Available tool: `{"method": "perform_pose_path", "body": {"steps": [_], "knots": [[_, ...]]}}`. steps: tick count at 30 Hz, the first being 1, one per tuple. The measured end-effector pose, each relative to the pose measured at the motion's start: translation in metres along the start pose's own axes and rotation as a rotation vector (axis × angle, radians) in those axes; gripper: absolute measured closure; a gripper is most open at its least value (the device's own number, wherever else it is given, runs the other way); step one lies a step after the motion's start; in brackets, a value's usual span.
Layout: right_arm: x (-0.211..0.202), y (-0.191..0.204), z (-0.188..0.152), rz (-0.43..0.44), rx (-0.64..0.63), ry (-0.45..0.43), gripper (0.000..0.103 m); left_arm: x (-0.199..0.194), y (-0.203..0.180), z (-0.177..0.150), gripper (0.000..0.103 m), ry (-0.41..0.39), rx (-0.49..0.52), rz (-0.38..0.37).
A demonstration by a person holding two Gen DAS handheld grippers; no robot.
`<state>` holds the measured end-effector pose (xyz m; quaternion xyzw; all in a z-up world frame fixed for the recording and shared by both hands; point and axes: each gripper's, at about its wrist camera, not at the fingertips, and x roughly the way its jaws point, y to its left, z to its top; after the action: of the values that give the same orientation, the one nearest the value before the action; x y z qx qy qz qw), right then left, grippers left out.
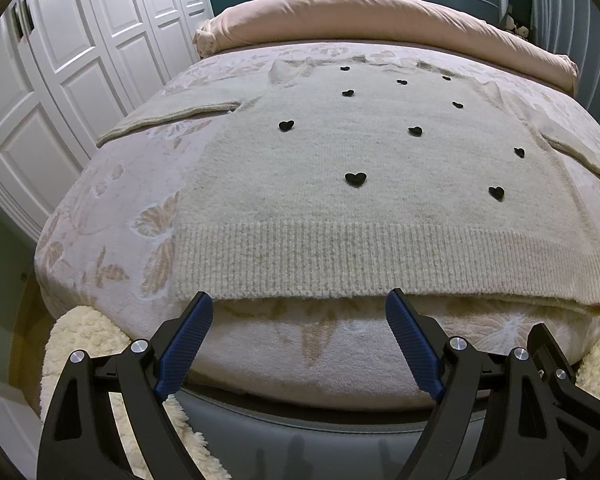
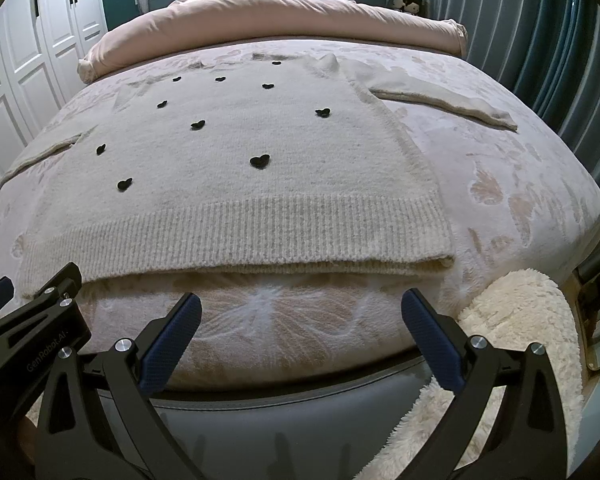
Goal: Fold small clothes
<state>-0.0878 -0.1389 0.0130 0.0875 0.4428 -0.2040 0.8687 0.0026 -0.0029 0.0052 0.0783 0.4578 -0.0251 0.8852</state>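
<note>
Bedroom scene, bed (image 1: 112, 216) with a pale floral cover as the work surface, white wardrobe doors (image 1: 60, 60) off to the left of it, a pink duvet (image 1: 380, 16) bunched at the headboard end, grey curtain on the right. Cream knit sweater (image 1: 340, 152) with small black hearts lies flat on the bed, front up, both sleeves spread out to the sides, ribbed hem (image 1: 380, 256) right at the near edge of the mattress. Left gripper (image 1: 300, 308) has its jaws wide apart, empty, tips just at the hem's left part, apparently not clamped on anything. Right gripper (image 2: 300, 308) likewise spread wide and empty, sitting just below the hem, near its right corner, not touching the knit. Fluffy white rug (image 2: 520, 320) on the floor by the bed's right corner. Nothing folded yet; likely next step is pinching the hem corners. Risks: the hem shows two layers, so a shallow pinch could catch only the top one and the fold drags crooked; uneven grabs by the two sides would skew the sweater; pulling toward the bed edge could slide the knit off onto the rug.
</note>
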Motion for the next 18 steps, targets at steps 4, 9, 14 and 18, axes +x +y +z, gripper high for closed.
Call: {"method": "perform_pose_path", "body": {"steps": [4, 9, 14, 18], "knots": [[0.0, 0.0003, -0.0002, 0.0, 0.003, 0.0, 0.005, 0.0002, 0.0003, 0.0006, 0.019, -0.001, 0.002, 0.0], [-0.0008, -0.0007, 0.0003, 0.001, 0.004, 0.002, 0.005, 0.0001, 0.0005, -0.0004, 0.019, -0.001, 0.001, -0.001], [-0.0017, -0.0016, 0.0004, 0.002, 0.006, 0.003, 0.005, 0.0001, 0.0011, -0.0002, 0.019, 0.0, 0.001, 0.0], [-0.0011, -0.0012, 0.0002, 0.001, 0.004, 0.002, 0.005, 0.0, 0.0032, -0.0007, 0.019, -0.003, 0.0, 0.001]]}}
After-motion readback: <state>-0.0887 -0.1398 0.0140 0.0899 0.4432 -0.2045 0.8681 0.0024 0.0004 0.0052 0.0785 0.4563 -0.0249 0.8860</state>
